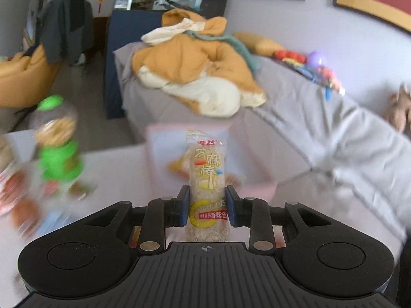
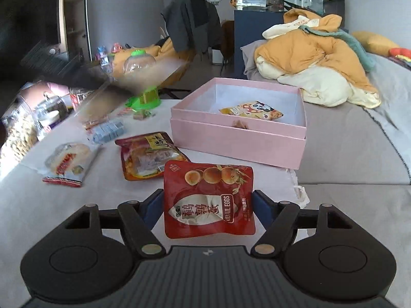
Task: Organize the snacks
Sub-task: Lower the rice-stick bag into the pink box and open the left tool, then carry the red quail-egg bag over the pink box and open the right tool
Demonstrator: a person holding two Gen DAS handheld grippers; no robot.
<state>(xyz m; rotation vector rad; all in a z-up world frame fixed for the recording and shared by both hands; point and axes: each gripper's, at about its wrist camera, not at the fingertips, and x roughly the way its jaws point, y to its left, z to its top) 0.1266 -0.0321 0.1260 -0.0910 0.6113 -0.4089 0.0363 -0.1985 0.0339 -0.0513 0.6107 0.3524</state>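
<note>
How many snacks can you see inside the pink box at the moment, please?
2: a panda-print packet near the middle of the pink box, and a small brown snack against its near wall, which may hide more.

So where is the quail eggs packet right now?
In the right wrist view, the quail eggs packet sits between the fingers of the right gripper, over the white table, just in front of the pink box.
</note>
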